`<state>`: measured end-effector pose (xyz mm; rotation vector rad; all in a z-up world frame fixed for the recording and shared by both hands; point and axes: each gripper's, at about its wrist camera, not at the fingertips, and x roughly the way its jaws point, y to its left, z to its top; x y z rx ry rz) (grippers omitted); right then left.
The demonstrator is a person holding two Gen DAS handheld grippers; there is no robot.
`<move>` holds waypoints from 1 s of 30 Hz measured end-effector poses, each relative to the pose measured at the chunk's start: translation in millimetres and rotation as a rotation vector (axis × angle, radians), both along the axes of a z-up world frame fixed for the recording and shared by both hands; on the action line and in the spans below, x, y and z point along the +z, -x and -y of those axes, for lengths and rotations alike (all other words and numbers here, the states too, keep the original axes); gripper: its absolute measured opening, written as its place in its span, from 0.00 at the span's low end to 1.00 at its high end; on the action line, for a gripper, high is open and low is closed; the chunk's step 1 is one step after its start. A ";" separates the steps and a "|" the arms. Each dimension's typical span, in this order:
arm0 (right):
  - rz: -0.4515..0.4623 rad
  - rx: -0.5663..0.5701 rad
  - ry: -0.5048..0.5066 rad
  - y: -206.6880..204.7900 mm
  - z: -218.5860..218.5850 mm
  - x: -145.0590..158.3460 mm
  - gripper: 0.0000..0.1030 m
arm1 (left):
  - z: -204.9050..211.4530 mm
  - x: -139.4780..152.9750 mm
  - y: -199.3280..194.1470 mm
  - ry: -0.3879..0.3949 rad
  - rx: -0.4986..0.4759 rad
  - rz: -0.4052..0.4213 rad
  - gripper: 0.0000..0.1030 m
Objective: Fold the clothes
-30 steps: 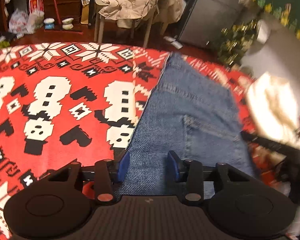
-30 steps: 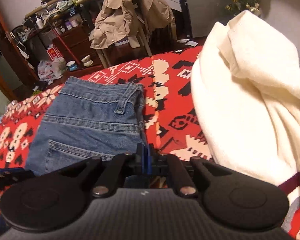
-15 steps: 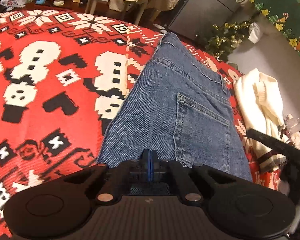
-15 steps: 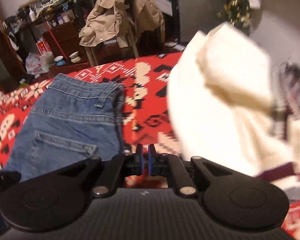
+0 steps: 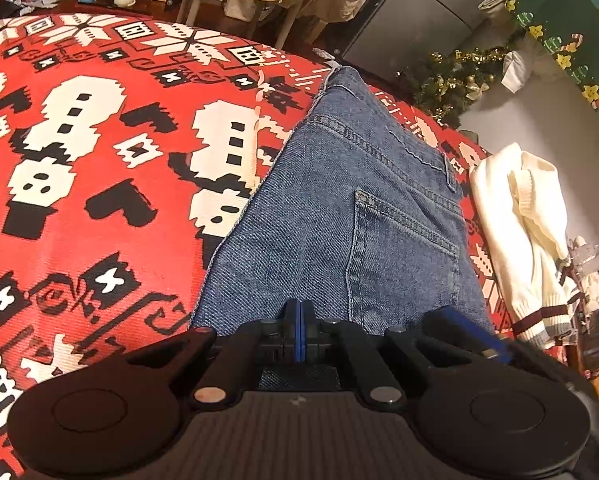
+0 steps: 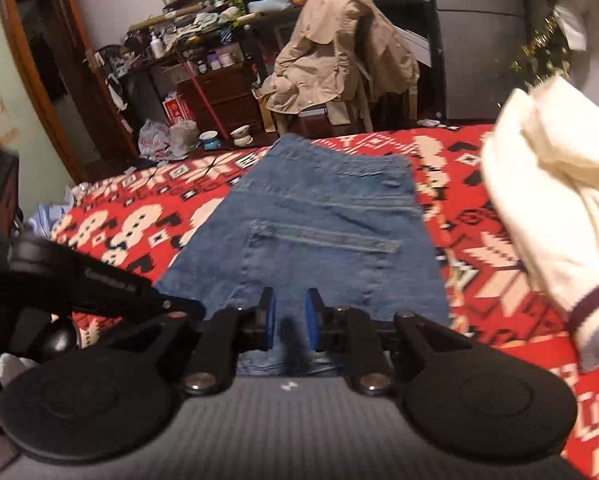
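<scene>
The folded blue jeans lie flat on a red, white and black patterned blanket, waistband at the far end and a back pocket facing up. The surface under the blanket cannot be identified.

Left tool: blue pads pressed together at the near edge of the jeans. Whether denim is caught between them cannot be told from the left wrist view.

Right tool: pads spread apart, with a gap between them, positioned over the near edge of the jeans and gripping nothing. In the left wrist view, one blue pad of the right tool shows at the lower right, just beside the left tool.

A cream sweater with a dark red and grey cuff lies bunched on the blanket to the right of the jeans, apart from them.

Beyond the blanket, a beige jacket hangs over a chair. Two small bowls sit on the floor near a dark wooden dresser.
</scene>
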<state>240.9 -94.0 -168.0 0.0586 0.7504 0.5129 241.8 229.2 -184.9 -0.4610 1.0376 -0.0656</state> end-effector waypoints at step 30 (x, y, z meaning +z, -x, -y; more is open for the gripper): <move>0.021 0.020 0.208 63.0 69.7 -20.4 0.27 | -16.7 -7.7 -1.3 0.110 0.029 -0.007 0.03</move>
